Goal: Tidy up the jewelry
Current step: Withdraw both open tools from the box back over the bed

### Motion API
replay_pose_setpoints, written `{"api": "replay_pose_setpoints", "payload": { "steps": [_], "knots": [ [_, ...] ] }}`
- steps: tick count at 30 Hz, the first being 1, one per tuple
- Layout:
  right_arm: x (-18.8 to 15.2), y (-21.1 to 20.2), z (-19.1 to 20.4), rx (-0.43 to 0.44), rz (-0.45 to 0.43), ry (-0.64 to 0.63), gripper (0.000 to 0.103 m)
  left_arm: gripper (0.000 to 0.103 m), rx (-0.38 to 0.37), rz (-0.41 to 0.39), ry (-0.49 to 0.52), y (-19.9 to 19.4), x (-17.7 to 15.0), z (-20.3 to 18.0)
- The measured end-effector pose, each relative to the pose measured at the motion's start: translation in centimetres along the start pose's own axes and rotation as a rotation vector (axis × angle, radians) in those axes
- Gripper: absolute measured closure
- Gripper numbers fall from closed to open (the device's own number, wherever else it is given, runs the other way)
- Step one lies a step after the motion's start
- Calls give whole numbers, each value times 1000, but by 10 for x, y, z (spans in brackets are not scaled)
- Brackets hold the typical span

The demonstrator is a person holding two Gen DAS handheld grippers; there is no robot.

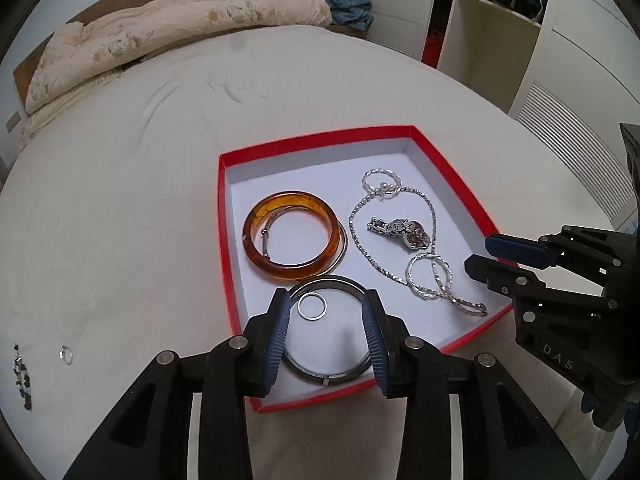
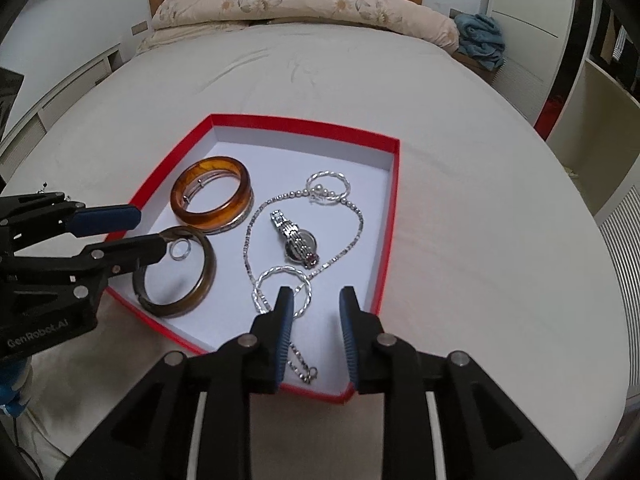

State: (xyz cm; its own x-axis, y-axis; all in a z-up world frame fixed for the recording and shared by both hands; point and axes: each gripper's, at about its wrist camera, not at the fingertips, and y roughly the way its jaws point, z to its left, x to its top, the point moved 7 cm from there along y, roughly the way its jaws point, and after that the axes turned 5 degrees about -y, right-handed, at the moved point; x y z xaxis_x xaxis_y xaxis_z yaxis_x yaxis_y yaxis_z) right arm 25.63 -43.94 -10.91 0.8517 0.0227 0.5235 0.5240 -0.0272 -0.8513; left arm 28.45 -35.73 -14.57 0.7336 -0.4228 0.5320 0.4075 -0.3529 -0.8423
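Observation:
A red-rimmed box (image 1: 320,136) (image 2: 394,200) with a white floor lies on the bed. In it are an amber bangle (image 1: 256,216) (image 2: 192,212), a dark bangle (image 1: 332,378) (image 2: 208,272) with a small silver ring (image 1: 312,307) (image 2: 179,249) inside it, a watch (image 1: 400,230) (image 2: 298,240) and a silver chain with hoops (image 1: 428,276) (image 2: 280,280). My left gripper (image 1: 326,300) (image 2: 148,236) is open and empty above the dark bangle. My right gripper (image 2: 316,300) (image 1: 486,256) is open and empty over the box's near edge.
A small ring (image 1: 66,354) and a dark beaded piece (image 1: 22,378) lie on the white bed left of the box. A folded quilt (image 1: 160,28) lies at the headboard. A wardrobe and shelves (image 1: 520,20) stand to the right.

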Motion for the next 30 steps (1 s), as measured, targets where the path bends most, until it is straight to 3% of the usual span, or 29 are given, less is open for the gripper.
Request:
{"api": "replay_pose_setpoints", "payload": {
  "steps": [11, 15, 18, 30],
  "knots": [
    [-1, -50, 9, 22, -39, 60, 80, 45, 60, -41, -74, -59, -22, 37],
    [-1, -72, 23, 39, -56, 70, 78, 43, 91, -68, -126, -91, -37, 63],
    [-3, -90, 34, 53, -71, 77, 67, 43, 109, -88, -169, -115, -49, 82],
    [-1, -158, 97, 76, -142, 15, 67, 38, 198, -176, -312, -217, -115, 163]
  ]
}}
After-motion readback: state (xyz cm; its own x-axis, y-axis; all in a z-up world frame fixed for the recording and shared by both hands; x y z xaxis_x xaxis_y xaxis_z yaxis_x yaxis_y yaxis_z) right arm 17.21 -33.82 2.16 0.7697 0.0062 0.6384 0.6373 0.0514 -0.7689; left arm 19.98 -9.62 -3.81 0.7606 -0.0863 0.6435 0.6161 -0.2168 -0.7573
